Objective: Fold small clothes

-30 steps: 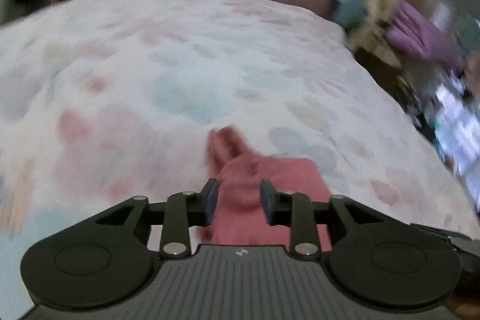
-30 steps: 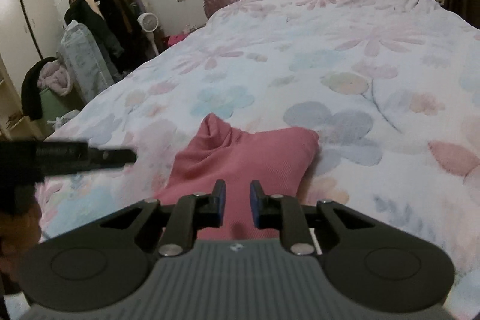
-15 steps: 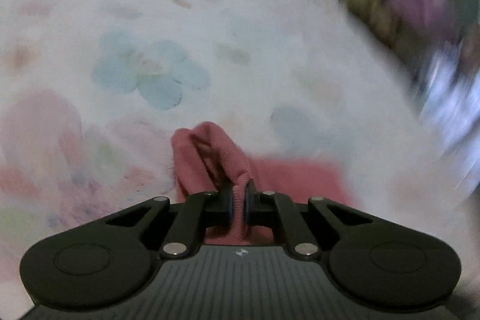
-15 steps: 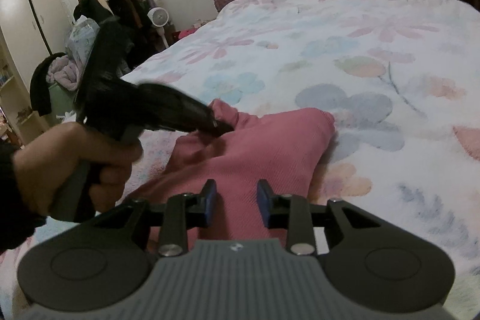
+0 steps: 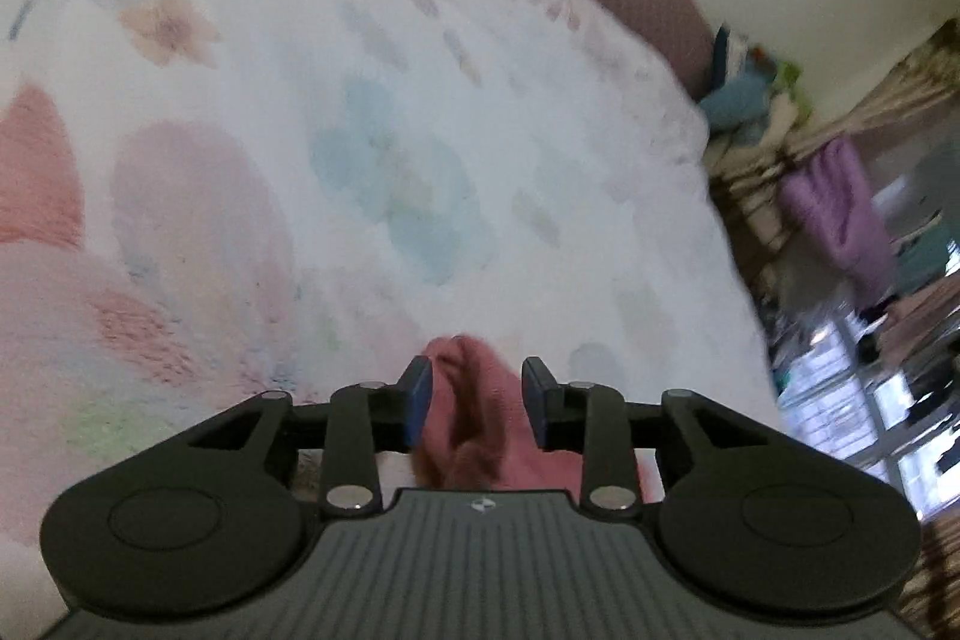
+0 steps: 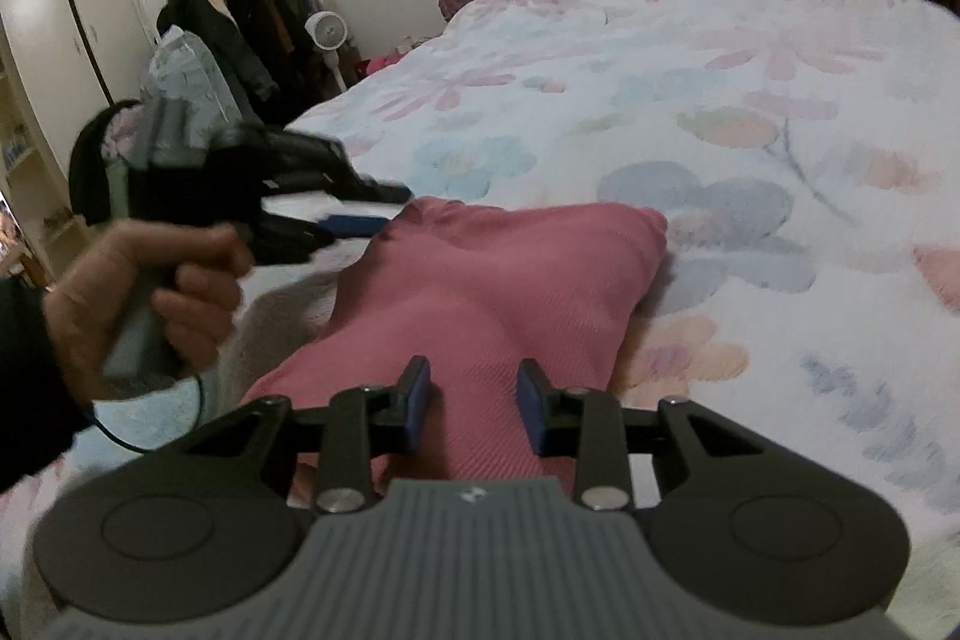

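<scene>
Right-wrist view: pink knit garment [image 6: 504, 292] on floral quilt [image 6: 750, 111]. Left gripper [image 5: 477, 403] opening, fold between jaws; right gripper [image 6: 471, 403] opening, unclenched. Nine-o'clock edge should be regripped.

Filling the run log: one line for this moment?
left gripper: opening, pink garment between jaws | right gripper: opening over garment | bed

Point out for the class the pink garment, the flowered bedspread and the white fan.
pink garment [image 6: 498, 280]: right wrist view, middle of its flat knit panel.
flowered bedspread [image 6: 750, 57]: right wrist view, bare stretch near the headboard.
white fan [image 6: 327, 29]: right wrist view, round grille.
</scene>
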### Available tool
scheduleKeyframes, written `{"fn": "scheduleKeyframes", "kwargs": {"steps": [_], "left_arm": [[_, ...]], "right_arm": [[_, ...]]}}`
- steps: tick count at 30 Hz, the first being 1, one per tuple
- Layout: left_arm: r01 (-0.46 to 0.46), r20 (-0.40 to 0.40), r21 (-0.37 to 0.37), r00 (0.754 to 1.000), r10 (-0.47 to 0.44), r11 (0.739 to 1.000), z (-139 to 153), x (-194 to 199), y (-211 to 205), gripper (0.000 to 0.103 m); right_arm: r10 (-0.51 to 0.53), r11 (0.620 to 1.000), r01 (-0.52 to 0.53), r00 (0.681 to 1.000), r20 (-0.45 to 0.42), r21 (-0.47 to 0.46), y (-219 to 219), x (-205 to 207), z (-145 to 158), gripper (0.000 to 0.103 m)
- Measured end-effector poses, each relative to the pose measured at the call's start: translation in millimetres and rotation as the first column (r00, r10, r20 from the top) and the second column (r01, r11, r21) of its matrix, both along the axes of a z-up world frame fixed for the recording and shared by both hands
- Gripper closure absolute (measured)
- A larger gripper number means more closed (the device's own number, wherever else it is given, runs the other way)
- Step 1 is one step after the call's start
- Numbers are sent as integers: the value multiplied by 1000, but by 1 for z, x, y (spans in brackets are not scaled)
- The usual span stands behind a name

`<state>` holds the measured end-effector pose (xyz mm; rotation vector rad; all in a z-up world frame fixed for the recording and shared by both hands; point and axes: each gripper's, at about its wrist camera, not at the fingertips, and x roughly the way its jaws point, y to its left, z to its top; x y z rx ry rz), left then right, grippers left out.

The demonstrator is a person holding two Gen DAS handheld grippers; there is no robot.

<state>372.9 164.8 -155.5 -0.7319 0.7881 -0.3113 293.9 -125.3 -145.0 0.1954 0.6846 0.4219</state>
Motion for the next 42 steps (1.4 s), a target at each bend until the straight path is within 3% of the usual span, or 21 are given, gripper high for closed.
{"fn": "scheduleKeyframes", "kwargs": {"steps": [4, 6, 10, 12, 14, 17, 20, 24, 28, 34, 42], "left_arm": [[40, 72, 65, 996, -45, 997, 17, -34, -5, 67], [103, 94, 162, 988, -119, 981, 23, -61, -20, 67], [159, 118, 402, 967, -224, 902, 28, -100, -58, 63], [196, 71, 483, 963, -261, 854, 16, -110, -72, 62], [230, 9, 509, 962, -272, 829, 0, -114, -79, 61], [209, 12, 479, 970, -244, 853, -10, -120, -72, 56], [189, -2, 434, 978, -209, 881, 4, -119, -60, 55], [130, 36, 420, 987, -160, 898, 27, -136, -42, 53], [83, 37, 386, 994, -105, 919, 39, -153, -30, 40], [96, 17, 410, 993, -113, 907, 52, -177, -41, 35], [102, 7, 401, 993, -114, 910, 61, -199, -45, 31]], "right_arm": [[-15, 998, 20, 996, 87, -61, 7, -10, 19, 74], [-3, 997, 12, 993, 120, -76, 11, -15, 23, 74], [19, 991, -4, 993, 113, -136, 19, -25, 16, 74], [13, 988, 0, 996, 88, -152, 20, -30, 7, 74], [16, 980, -5, 998, 58, -197, 24, -35, -6, 74], [25, 972, -16, 999, 38, -233, 26, -40, -20, 74], [20, 976, -9, 999, 48, -219, 25, -43, -10, 72], [-17, 991, 30, 995, 99, -131, 12, -63, 13, 73], [-65, 996, 71, 993, 96, -62, -7, -96, 21, 68], [-140, 990, 140, 990, 24, -4, -29, -133, 19, 68], [-173, 984, 172, 985, 24, 50, -37, -154, 38, 62]]}}
